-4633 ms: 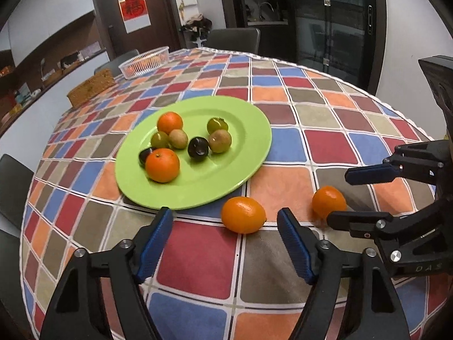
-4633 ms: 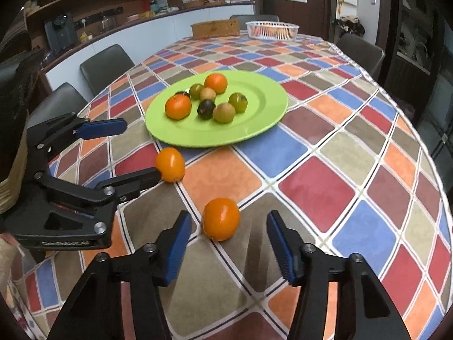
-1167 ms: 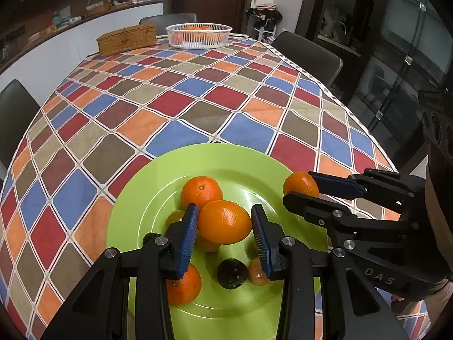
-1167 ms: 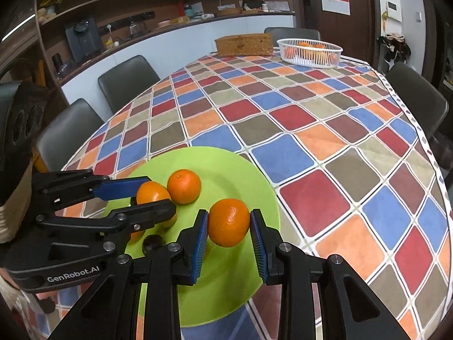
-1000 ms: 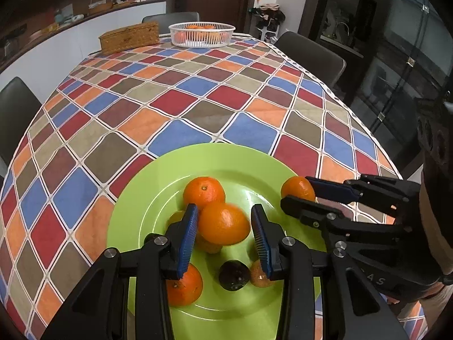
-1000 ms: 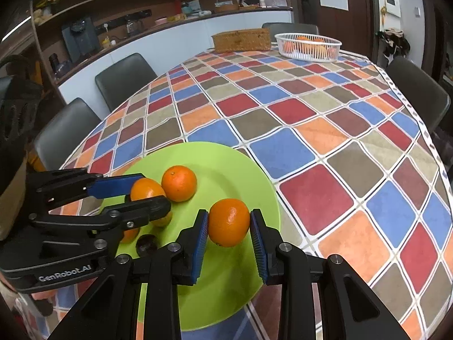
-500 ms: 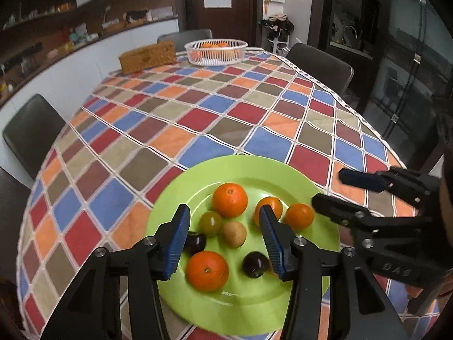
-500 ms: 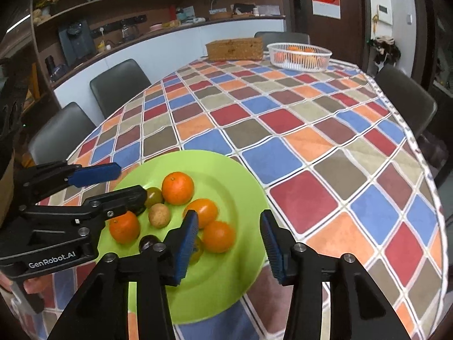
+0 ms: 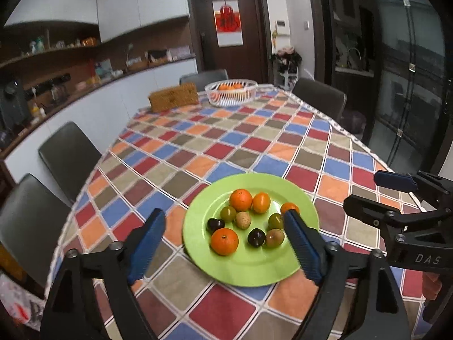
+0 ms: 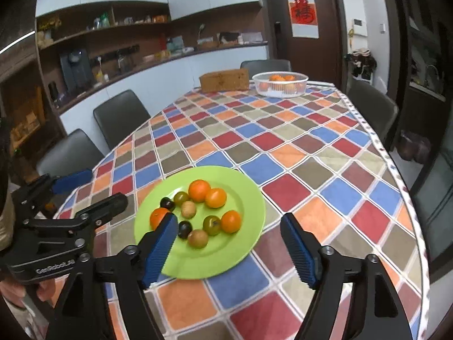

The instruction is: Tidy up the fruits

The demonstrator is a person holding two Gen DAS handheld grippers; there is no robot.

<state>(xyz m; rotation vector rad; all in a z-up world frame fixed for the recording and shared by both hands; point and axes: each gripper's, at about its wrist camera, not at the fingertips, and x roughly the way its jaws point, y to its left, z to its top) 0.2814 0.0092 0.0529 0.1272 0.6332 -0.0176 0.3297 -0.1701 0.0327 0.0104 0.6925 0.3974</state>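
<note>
Fruit crowds the green plate [image 9: 249, 269] middle; its near rim lies bare. Beyond it, open tablecloth [image 9: 254, 136] up to my far white basket [image 9: 230, 92]

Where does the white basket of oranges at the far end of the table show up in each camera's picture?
Left wrist view: white basket sits top centre, right of the woven box.
Right wrist view: white basket sits upper right of centre, right of the same box.
Shared landmark: the green plate.
</note>
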